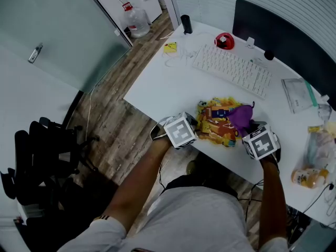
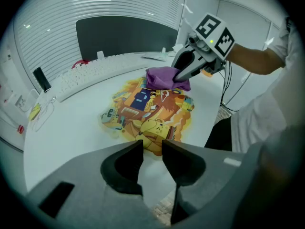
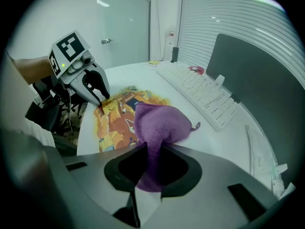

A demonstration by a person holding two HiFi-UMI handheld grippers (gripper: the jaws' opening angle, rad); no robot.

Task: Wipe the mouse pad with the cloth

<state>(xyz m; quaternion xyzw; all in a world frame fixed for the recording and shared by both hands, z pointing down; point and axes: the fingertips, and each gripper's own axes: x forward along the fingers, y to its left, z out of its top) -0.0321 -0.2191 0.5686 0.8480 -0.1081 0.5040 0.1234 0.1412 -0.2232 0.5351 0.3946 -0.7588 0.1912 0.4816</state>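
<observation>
The mouse pad (image 1: pixel 218 121), an irregular piece printed with bright yellow and orange cartoon figures, lies flat on the white table (image 1: pixel 168 83) close to its near edge, right in front of me. Its long axis runs roughly along that edge, from my left hand-held gripper (image 2: pixel 152 147) across to my right hand-held gripper (image 3: pixel 152 149). The white keyboard (image 1: pixel 231 67) sits further back on the table, apart from the pad, with the dark monitor (image 1: pixel 283 35) behind it.

My right hand-held gripper is clamped on the purple cloth (image 3: pixel 159 123). A narrow fold of it passes between the jaws, and the rest bulges out ahead in a soft bunch. That bunch rests on the pad's right end, the end nearer the keyboard. A small loop on the cloth's far side points toward the keyboard.

My left hand-held gripper is at the pad's opposite end. Its jaws stand only a narrow gap apart, and in its own view that gap shows bare table, with the pad's edge just at the jaw tips. From the right gripper view the tips come down on the pad's near left corner. I cannot tell whether they press on it or only meet the edge.
</observation>
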